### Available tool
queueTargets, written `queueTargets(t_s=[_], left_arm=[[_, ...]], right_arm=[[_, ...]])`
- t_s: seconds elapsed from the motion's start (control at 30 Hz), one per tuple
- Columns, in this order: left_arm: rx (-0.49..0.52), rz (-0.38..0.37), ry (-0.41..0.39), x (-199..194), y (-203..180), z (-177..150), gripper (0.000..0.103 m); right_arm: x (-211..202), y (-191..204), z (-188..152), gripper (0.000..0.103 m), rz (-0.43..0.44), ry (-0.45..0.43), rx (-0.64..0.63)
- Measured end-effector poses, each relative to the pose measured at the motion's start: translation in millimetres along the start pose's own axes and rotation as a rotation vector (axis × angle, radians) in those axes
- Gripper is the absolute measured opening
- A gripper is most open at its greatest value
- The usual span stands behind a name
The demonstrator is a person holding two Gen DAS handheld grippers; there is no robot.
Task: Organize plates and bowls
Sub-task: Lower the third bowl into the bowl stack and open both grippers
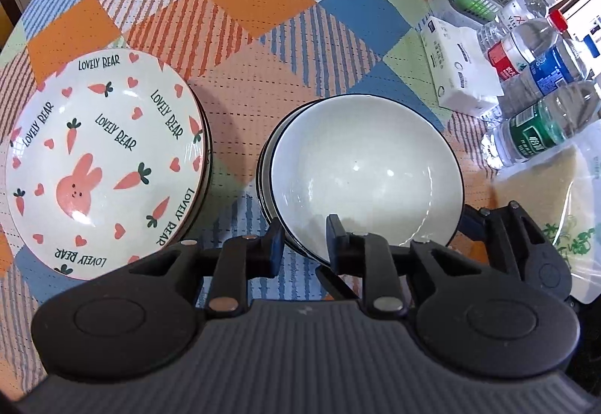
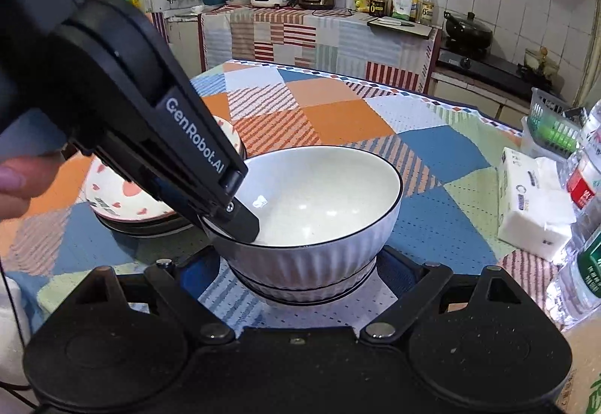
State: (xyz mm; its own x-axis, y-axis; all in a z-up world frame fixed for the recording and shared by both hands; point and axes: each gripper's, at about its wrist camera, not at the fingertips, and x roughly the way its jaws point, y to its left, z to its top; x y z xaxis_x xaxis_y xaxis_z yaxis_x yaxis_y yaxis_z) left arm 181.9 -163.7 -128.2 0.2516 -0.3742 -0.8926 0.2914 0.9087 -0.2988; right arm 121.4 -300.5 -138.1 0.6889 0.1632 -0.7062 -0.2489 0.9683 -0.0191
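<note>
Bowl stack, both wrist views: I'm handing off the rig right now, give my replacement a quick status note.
Left gripper: its fingers straddle the near rim of the top white bowl, one finger inside; whether it is clamped tight is unclear.
Right gripper: wide open, low on the table, arms either side of the bowl stack's base, not touching.
Things: white ribbed bowls nested in one stack; carrot-print plates stacked to its left on the patchwork tablecloth.
Done: bowls and plates look sorted into separate piles.
Left: probably seat and release the top bowl, then withdraw both grippers.
</note>
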Motion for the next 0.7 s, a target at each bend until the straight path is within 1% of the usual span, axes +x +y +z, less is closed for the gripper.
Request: queueTargets(t_s=[0.07, 0.13, 0.23, 0.33, 0.43, 0.47, 0.53, 0.7], left_arm=[[-0.003, 0.003, -0.008, 0, 0, 0, 0.024], [-0.003, 0.024, -0.017, 0, 0, -1, 0.026], [-0.005, 0.032, -0.02, 2, 1, -1, 0.026], [-0.017, 0.032, -0.016, 3, 3, 0, 0.026], [-0.03, 0.02, -0.015, 1, 5, 1, 0.026], [-0.033, 0.012, -0.018, -1, 6, 1, 0.029], [-0.033, -0.006, -0.027, -8, 7, 0, 0.03], [0.01, -0.033, -0.071, -35, 5, -5, 0.037]], right_arm=[[0, 3, -1, 0.093, -0.022, 0.0, -0.025], [0, 7, -1, 0.092, -0.046, 0.002, -0.061], [-2, 11, -3, 0.093, -0.066, -0.013, -0.103], [-2, 10, -5, 0.091, -0.065, -0.007, -0.097], [-5, 8, -1, 0.091, -0.064, -0.006, -0.079], [-7, 8, 0, 0.091, -0.062, -0.009, -0.076], [-13, 6, 1, 0.092, -0.057, -0.009, -0.076], [-39, 3, 2, 0.092, -0.026, -0.031, -0.063]])
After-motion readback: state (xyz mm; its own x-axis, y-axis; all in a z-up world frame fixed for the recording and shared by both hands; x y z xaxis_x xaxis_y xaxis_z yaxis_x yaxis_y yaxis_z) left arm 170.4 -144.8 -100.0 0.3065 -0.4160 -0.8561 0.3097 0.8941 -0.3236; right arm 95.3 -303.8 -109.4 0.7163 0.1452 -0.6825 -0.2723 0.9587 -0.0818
